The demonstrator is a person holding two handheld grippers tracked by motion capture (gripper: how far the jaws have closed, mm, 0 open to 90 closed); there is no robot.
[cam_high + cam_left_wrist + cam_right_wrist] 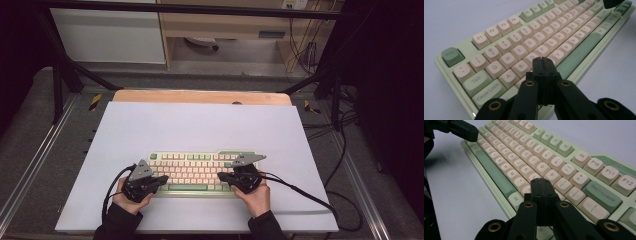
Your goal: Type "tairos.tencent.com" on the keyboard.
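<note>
Fingers closed empty on both: left gripper [543, 62] and right gripper [541, 183] over keyboard [192, 171]; we risk hitting neighbouring keys, tips being wide.

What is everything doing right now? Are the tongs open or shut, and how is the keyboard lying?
keyboard: flat on the white table cover, keys facing up, nothing lifted off it.
left tongs: shut, nothing between them, tips over the keys near S and D.
right tongs: shut, nothing between them, tips over the keys near L and P.
white table cover: spread flat.
</note>
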